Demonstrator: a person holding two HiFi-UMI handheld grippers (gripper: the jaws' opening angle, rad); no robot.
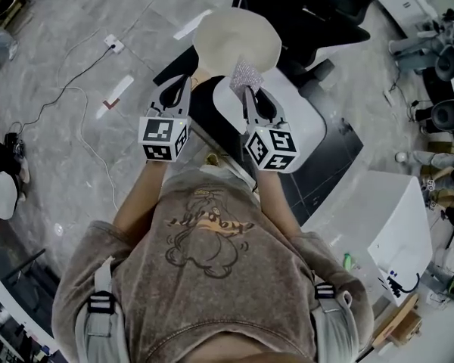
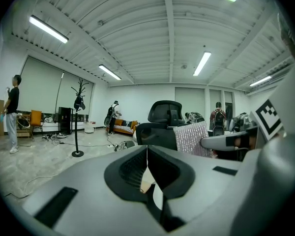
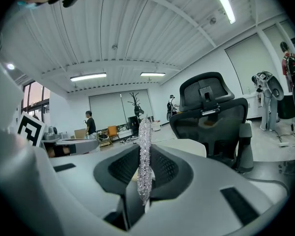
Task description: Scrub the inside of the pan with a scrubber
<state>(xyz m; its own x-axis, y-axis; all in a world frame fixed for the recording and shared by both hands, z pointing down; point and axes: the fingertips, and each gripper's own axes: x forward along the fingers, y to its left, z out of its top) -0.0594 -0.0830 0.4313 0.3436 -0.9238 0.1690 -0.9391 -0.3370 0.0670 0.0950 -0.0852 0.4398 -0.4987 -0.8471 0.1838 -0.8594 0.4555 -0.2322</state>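
Note:
A cream round pan (image 1: 238, 40) hangs in the air in front of me in the head view. My left gripper (image 1: 186, 80) is shut at its near left edge. In the left gripper view a cream piece of the pan (image 2: 147, 182) shows between the closed jaws of that gripper (image 2: 147, 154); the pan's bowl is hidden there. My right gripper (image 1: 247, 89) is shut on a silver glittery scrubber (image 1: 246, 74), held just before the pan's near rim. The scrubber (image 3: 144, 151) stands edge-on between the right jaws, with the pan's rim (image 3: 187, 145) behind.
A black office chair (image 1: 310, 6) stands just beyond the pan, also seen as the chair (image 3: 211, 112). A white desk (image 1: 393, 218) is at my right. Cables (image 1: 68, 97) run over the grey floor at the left. A coat stand (image 2: 77, 127) and people stand far off.

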